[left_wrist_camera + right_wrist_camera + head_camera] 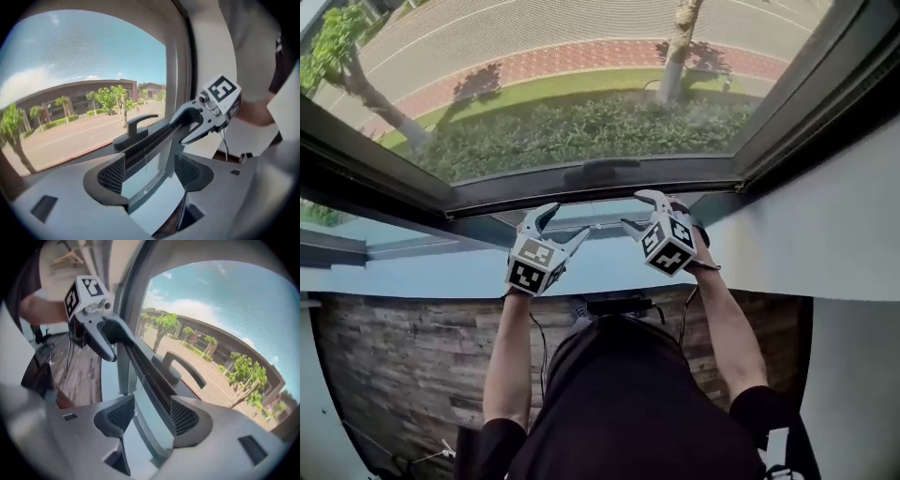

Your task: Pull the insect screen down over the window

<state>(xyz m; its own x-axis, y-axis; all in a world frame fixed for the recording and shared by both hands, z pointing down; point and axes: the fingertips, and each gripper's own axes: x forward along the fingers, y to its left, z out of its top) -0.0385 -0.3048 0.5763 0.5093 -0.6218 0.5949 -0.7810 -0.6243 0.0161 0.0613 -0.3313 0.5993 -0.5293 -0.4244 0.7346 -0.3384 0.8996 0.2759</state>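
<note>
Dark screen bar and handle ran just beyond the left gripper and right gripper, both parted, empty; a torso hid much of the floor.

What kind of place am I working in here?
Likely indoors, on an upper storey: a window with its handle, wood-look floor underfoot, and a road with trees below outside.

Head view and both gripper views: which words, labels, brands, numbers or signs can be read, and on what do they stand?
None: no view shows readable text.
The left gripper and the right gripper carry only black-and-white square markers, which are patterns, not letters.
</note>
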